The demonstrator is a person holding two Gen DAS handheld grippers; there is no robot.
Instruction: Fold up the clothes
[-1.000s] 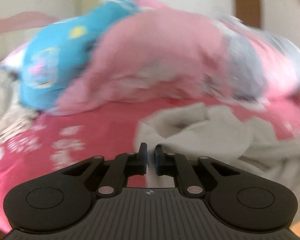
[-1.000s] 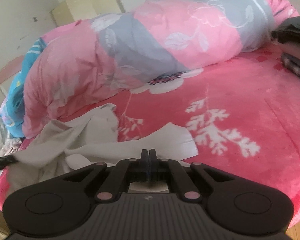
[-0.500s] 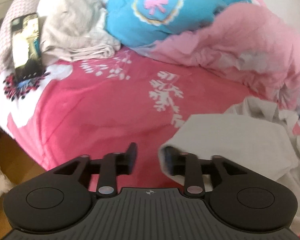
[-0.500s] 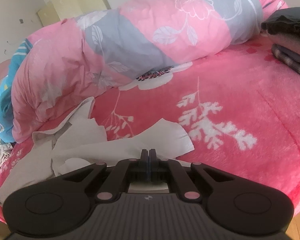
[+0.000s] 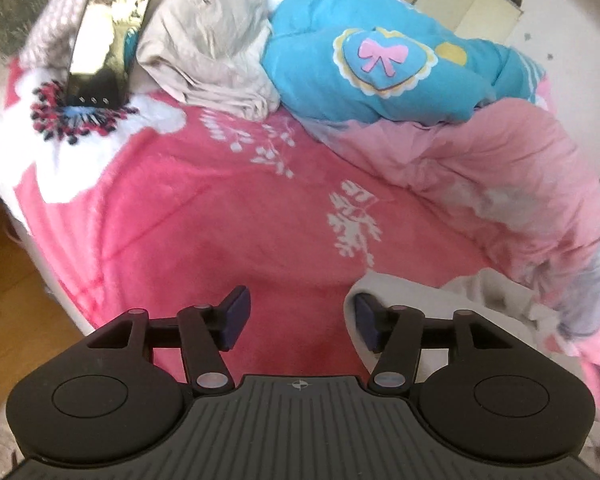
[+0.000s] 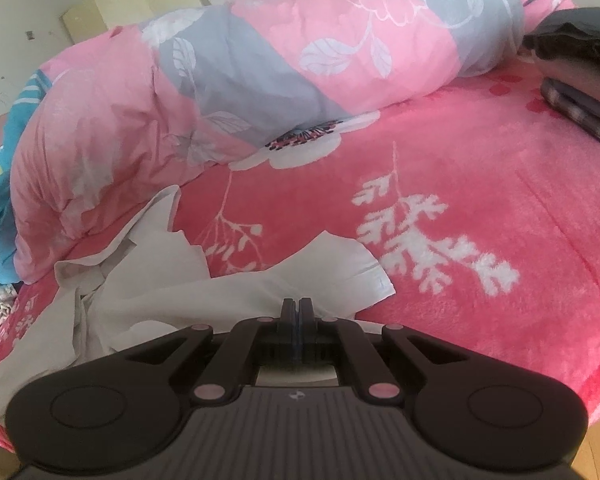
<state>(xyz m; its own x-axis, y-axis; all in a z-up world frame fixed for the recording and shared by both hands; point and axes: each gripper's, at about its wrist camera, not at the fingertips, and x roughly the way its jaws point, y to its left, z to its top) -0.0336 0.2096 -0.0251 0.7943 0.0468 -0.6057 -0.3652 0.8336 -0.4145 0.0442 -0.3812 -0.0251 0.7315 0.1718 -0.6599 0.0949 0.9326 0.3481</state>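
Since a second ago my left claw (image 5: 298,322) has swung leftward off the pale garment's (image 6: 228,292) bunched middle to the bed's near-left corner, and its jaws, then nearly closed, now stand apart and are opening — only pink blanket (image 5: 204,216) between them; the right fingertip (image 5: 366,320) sits at the garment's rounded edge, and I cannot tell whether it touches. In the same second the garment has spread out flatter.

Item — right claw (image 6: 297,304): jaws pressed together, pinching the near edge of the pale garment; unmoved.

Item — pale garment, off-white: lying on the blanket near the front edge of the bed, crumpled at its left part, one flatter lobe reaching right past my right claw.

Item — rolled quilt (image 6: 300,60), pink and grey with leaf print: along the back of the bed, just beyond the garment.

Item — blue cushion (image 5: 380,60) with a pink bow in a heart: against the quilt's left end.

Item — beige cloth bundle (image 5: 208,40): beside the cushion, at the far-left corner.

Item — phone (image 5: 108,36), dark and glossy: leaning beside the bundle.

Item — dark folded clothes (image 6: 580,68): at the far right of the bed, well apart from the garment.
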